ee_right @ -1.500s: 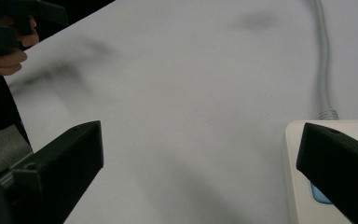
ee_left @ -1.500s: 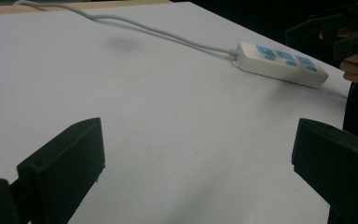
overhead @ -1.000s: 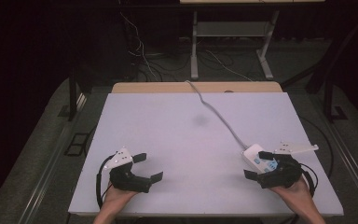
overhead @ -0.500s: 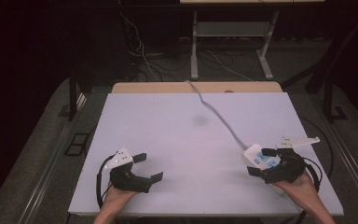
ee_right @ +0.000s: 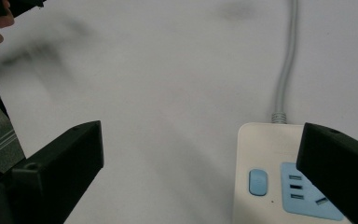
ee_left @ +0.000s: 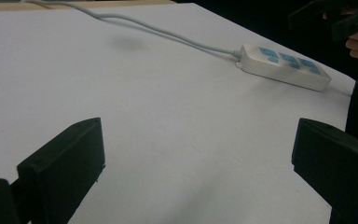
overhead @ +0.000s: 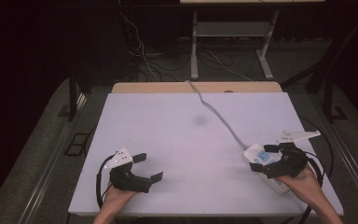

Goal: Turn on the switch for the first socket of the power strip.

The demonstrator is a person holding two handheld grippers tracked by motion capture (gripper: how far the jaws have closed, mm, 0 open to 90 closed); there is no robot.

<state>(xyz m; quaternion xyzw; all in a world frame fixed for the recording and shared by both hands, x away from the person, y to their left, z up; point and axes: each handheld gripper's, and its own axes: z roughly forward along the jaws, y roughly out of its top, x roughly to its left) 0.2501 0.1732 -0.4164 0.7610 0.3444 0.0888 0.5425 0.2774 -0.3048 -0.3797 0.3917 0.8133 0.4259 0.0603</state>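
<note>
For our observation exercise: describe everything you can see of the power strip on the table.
The power strip is a long white block, plastic by its look, lying flat near the table's right edge. Its top carries blue socket panels and a small blue button at the cord end. A pale cord runs from it across the table to the far edge. The right gripper hovers over it, open.

White table (overhead: 168,140) surface bare save a white power strip (overhead: 261,161) with blue sockets near its right edge (front part hidden); its grey cord (overhead: 214,112) runs to the back edge. Dark smudge (overhead: 199,121) near centre.
</note>
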